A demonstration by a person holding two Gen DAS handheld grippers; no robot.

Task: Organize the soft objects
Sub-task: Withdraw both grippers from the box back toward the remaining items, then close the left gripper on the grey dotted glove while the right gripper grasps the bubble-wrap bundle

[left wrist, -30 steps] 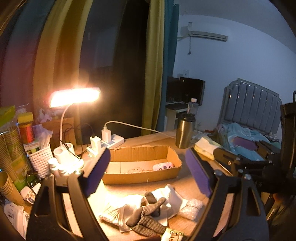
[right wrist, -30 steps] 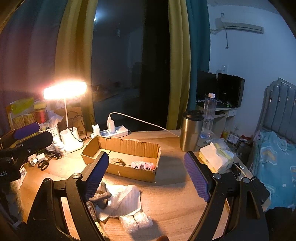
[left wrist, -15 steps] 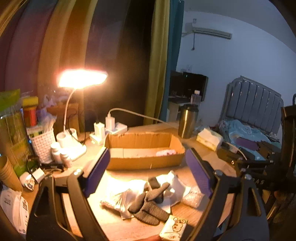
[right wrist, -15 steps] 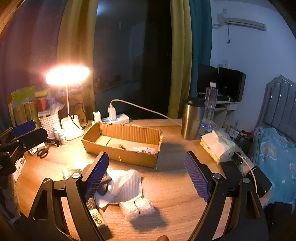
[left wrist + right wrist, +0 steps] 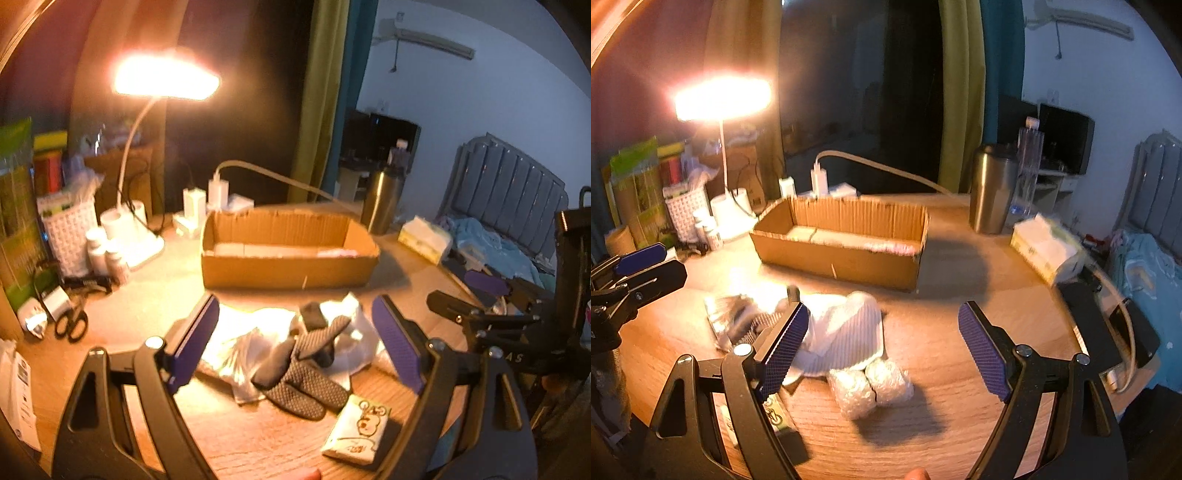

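A heap of soft things lies on the wooden table in front of an open cardboard box [image 5: 288, 271] [image 5: 838, 264]. Grey knitted gloves [image 5: 303, 369] rest on crinkly clear bags [image 5: 236, 354] and a white ribbed cloth [image 5: 846, 332]. Two bubble-wrap rolls [image 5: 870, 386] lie at the cloth's near edge, and a small cartoon tissue pack [image 5: 356, 428] sits nearest. My left gripper [image 5: 299, 343] hangs open above the gloves, nothing between its purple pads. My right gripper [image 5: 882, 350] is open over the cloth and rolls. Something pale and pink lies in the box, blurred.
A lit desk lamp [image 5: 162, 79] glares at the back left beside a white basket [image 5: 70, 232], bottles and scissors [image 5: 70, 325]. A steel tumbler [image 5: 991, 192], a charger strip with cable [image 5: 225, 201] and a tissue box [image 5: 1047, 251] stand behind and right. A bed lies beyond the table's right edge.
Both grippers have sunk toward the table and tipped downward, so the pile and the box look larger and nearer. Their jaws stay equally wide. Nothing on the table has moved.
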